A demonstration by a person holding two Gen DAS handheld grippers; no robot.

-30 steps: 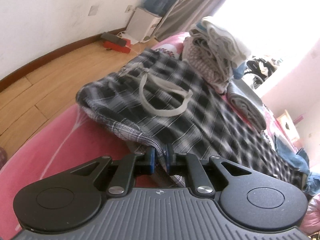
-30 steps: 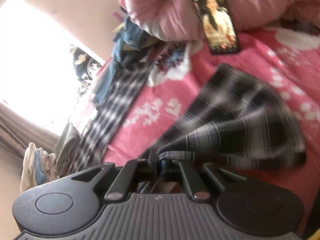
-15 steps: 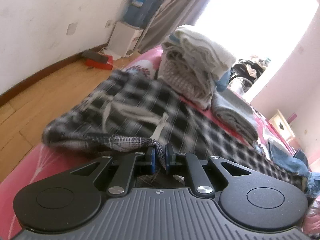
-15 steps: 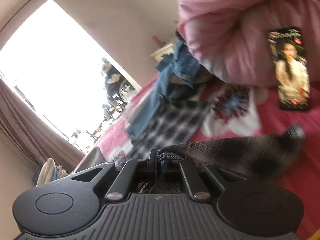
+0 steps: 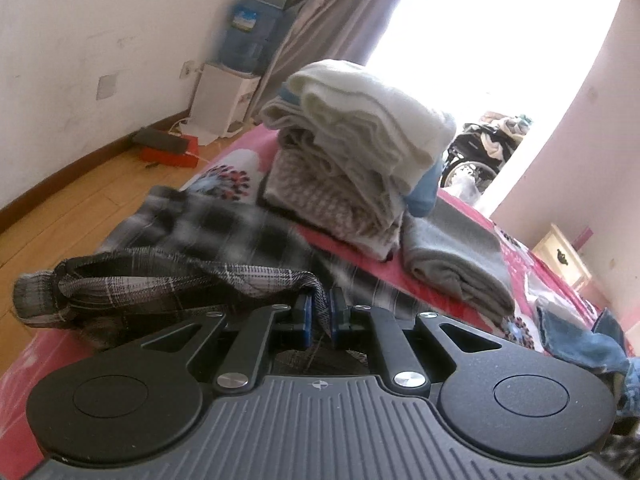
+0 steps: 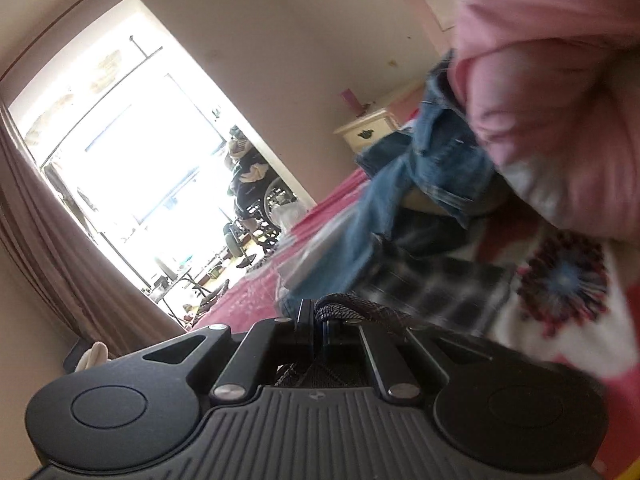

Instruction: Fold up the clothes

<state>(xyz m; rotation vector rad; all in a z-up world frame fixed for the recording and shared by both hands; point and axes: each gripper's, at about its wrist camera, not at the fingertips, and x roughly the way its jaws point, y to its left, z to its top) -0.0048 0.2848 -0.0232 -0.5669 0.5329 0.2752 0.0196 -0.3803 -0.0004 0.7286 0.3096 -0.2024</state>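
Black-and-white plaid shorts (image 5: pixel 208 236) lie across the pink bed. My left gripper (image 5: pixel 319 312) is shut on their bunched waistband edge (image 5: pixel 160 280), which loops out to the left. In the right wrist view my right gripper (image 6: pixel 319 322) is shut on a dark hemmed edge of the same plaid cloth (image 6: pixel 360 311); more blurred plaid (image 6: pixel 440 284) stretches beyond it toward the right. The part of the cloth below both grippers is hidden by their bodies.
A stack of folded clothes (image 5: pixel 360 160) and a folded grey garment (image 5: pixel 456 256) sit on the bed behind the shorts. Blue jeans (image 6: pixel 420 176) and a pink quilt (image 6: pixel 560 100) lie at the head end. The wooden floor (image 5: pixel 80 216) is on the left, with a water dispenser (image 5: pixel 236 84) by the wall.
Both grippers have tilted up and carried the plaid cloth along the bed toward the clothes stack. The shorts now bunch at my left gripper, and the right leg is no longer spread out.
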